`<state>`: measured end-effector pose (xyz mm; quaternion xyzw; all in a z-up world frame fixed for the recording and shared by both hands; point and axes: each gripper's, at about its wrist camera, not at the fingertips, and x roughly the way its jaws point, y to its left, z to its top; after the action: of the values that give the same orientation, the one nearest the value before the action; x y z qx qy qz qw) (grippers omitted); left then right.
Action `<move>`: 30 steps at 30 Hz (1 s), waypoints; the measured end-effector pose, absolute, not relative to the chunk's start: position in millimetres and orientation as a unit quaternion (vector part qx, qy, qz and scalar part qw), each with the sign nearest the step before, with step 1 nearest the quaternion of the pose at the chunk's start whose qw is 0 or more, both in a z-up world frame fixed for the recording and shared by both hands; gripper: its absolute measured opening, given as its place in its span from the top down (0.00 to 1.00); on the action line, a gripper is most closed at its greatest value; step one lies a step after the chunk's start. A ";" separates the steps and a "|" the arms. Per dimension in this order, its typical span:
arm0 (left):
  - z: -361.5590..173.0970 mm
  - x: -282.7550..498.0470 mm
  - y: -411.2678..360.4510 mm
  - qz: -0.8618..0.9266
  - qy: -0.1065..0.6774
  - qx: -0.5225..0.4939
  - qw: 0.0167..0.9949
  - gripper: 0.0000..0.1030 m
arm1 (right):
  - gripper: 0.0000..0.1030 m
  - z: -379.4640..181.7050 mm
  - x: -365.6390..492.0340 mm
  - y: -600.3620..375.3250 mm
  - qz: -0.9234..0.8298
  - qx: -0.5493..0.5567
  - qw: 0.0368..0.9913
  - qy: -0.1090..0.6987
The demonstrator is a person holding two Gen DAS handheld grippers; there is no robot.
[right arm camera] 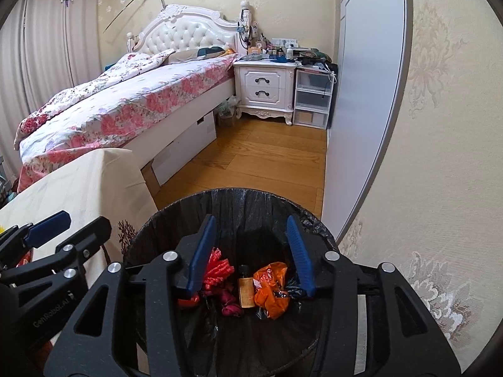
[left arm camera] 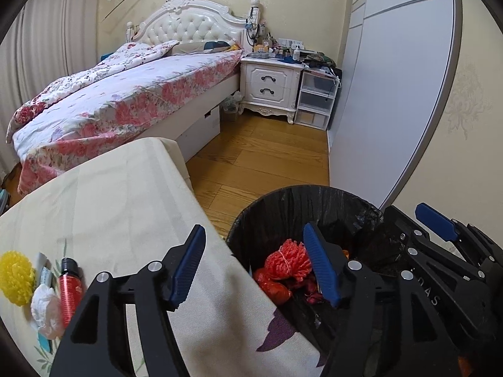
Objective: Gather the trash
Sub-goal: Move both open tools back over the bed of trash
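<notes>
A black-lined trash bin (right arm camera: 251, 201) stands beside the cloth-covered table (left arm camera: 119, 194). In it lie a red pompom (right arm camera: 218, 268), a small amber bottle (right arm camera: 246, 290) and an orange wrapper (right arm camera: 272, 289). My right gripper (right arm camera: 251, 254) is open and empty right above the bin. My left gripper (left arm camera: 256, 267) is open and empty over the table edge and the bin's rim (left arm camera: 298, 190). On the table at the left lie a yellow pompom (left arm camera: 14, 278), a white ball (left arm camera: 45, 312) and a red bottle (left arm camera: 69, 292).
A bed with a floral quilt (left arm camera: 119, 94) stands behind the table. A white nightstand (left arm camera: 270, 84) with clutter and plastic drawers (left arm camera: 317, 100) stand at the back. A white wardrobe (left arm camera: 393, 94) lines the right wall. Wood floor (left arm camera: 267, 157) lies between.
</notes>
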<state>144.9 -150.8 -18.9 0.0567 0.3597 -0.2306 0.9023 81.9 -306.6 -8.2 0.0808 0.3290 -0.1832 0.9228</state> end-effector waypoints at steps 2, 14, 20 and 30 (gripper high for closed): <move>-14.8 143.3 -143.3 -0.222 0.359 0.053 0.905 0.36 | 0.50 -4.3 79.4 -303.6 -0.181 0.078 0.924 0.327; 3.2 115.5 -61.7 -0.147 0.354 0.032 0.923 0.33 | 0.42 8.1 69.4 -260.2 -0.119 0.079 0.932 0.332; 5.8 96.7 -2.7 -0.085 0.354 0.017 0.931 0.31 | 0.41 10.8 65.4 -216.8 -0.069 0.066 0.936 0.340; -6.2 69.3 86.8 0.016 0.363 0.003 0.932 0.31 | 0.41 9.7 58.0 -126.9 0.033 0.034 0.931 0.362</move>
<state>69.3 86.8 -6.2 0.0027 0.3634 0.0156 0.9315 58.0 -126.9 9.7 0.0335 0.3620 0.0329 0.9310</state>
